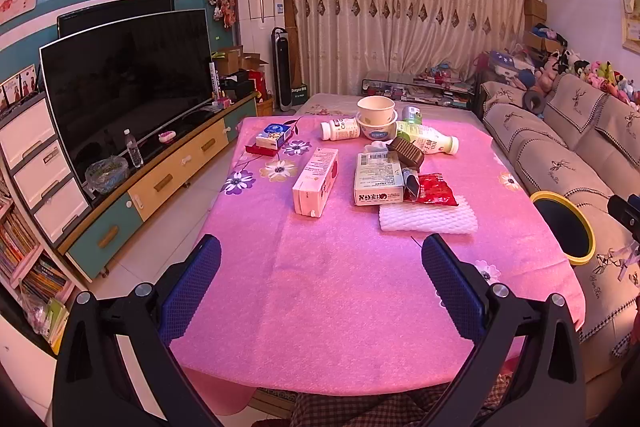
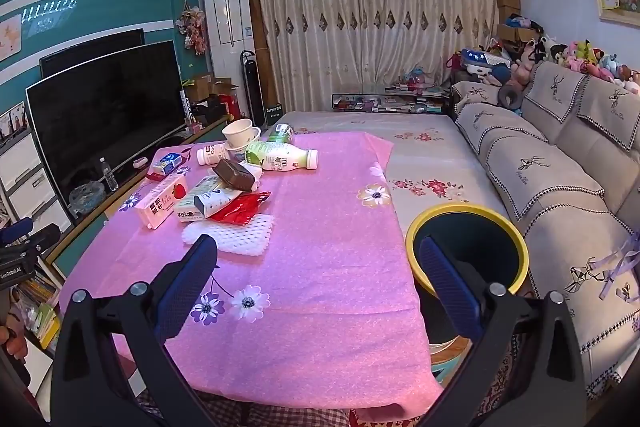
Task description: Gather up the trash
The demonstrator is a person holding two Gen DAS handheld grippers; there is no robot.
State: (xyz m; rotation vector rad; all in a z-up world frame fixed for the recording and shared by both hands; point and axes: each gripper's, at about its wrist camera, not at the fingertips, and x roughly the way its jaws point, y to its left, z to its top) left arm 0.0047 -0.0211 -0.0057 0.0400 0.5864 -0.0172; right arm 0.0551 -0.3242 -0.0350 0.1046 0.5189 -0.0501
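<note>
Trash lies in a heap on the pink tablecloth (image 1: 320,287): a white foam net (image 1: 428,218), a red wrapper (image 1: 434,190), two cartons (image 1: 316,183) (image 1: 378,179), a brown tray (image 1: 406,150), bottles (image 1: 430,139) and stacked paper cups (image 1: 376,111). The heap also shows in the right wrist view, with the foam net (image 2: 236,233) nearest. A dark bin with a yellow rim (image 2: 468,247) stands right of the table; it also shows in the left wrist view (image 1: 564,233). My left gripper (image 1: 320,255) is open and empty over the near table. My right gripper (image 2: 318,255) is open and empty near the table's right edge.
A sofa (image 2: 560,187) with patterned covers runs along the right. A TV (image 1: 128,87) on a low cabinet (image 1: 160,187) stands on the left. A low floral-covered surface (image 2: 420,147) lies beyond the table, before the curtains.
</note>
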